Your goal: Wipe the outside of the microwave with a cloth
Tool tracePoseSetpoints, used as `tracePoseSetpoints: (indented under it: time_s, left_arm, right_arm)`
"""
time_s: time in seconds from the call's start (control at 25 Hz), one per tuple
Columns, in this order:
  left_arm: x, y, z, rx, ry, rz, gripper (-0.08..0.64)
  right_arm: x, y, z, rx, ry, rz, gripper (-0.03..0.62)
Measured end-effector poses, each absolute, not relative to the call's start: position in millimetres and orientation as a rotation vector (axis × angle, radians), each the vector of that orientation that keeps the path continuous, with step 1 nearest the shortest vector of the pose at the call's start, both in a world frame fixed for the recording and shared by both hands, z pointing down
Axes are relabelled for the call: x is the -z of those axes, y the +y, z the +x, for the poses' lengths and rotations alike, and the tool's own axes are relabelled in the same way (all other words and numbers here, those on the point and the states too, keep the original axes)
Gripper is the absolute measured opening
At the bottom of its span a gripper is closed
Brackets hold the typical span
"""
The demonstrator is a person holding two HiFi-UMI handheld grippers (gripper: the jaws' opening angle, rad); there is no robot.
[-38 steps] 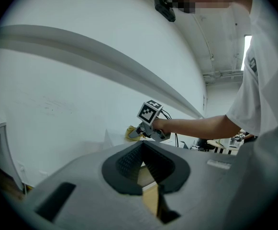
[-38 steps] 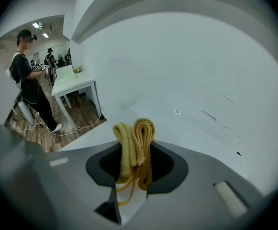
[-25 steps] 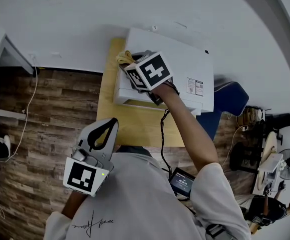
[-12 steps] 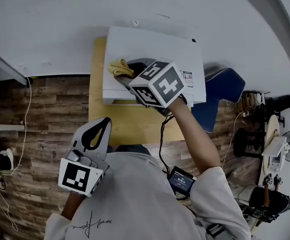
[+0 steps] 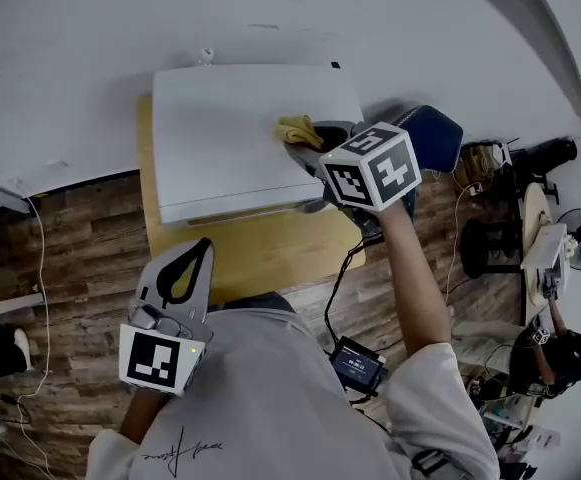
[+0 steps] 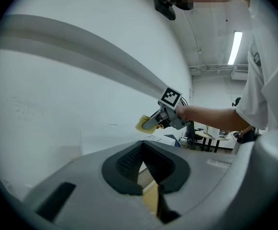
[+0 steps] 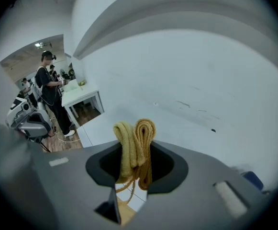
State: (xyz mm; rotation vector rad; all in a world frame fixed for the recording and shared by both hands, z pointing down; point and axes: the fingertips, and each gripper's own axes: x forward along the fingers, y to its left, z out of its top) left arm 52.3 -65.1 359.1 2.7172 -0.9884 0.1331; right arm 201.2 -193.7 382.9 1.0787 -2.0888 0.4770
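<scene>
The white microwave (image 5: 230,138) stands on a wooden table (image 5: 260,253) against the wall. My right gripper (image 5: 310,136) is shut on a bunched yellow cloth (image 5: 297,128), pressing it on the microwave's top near the right end. In the right gripper view the cloth (image 7: 136,147) sticks up between the jaws, with the microwave's top (image 7: 129,116) beyond it. My left gripper (image 5: 188,258) hangs by the table's front edge with its jaws shut on nothing. The left gripper view shows its jaws meeting and, farther off, the right gripper (image 6: 150,123) with the cloth (image 6: 141,123).
A blue chair (image 5: 432,133) stands right of the table. Round tables and a fan (image 5: 580,238) are at the far right. A small screen device (image 5: 356,364) hangs at my waist with a cable. A person (image 7: 49,92) stands by a white table (image 7: 81,97).
My right gripper has carried the cloth across the microwave's top from the left end to the right end. The left gripper has stayed in place.
</scene>
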Motion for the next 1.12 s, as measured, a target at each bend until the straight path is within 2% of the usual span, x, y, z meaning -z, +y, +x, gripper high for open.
tracePoseSetpoints:
  time_s: [0.36,0.56,0.76,1.12]
  left_arm:
    - [-359,-68,83,-0.158,-0.866,2.779,-0.002]
    - [-364,-68,83,-0.176,-0.855,2.756,-0.002]
    - [-367,-70,75,-0.184,-0.882,2.736,-0.002]
    - [-372,-66,68,-0.172,-0.864,2.687,-0.002]
  right_arm:
    - [-400,-179,338,-0.571,-1.836,1.347,0.121]
    - [-417,-173,386,-0.527,-1.689,1.429,0.121]
    - [-436,-168,404,-0.448,-1.549,1.409,0.121]
    - [-435,-171,394,-0.549,-1.574,1.435,0.121]
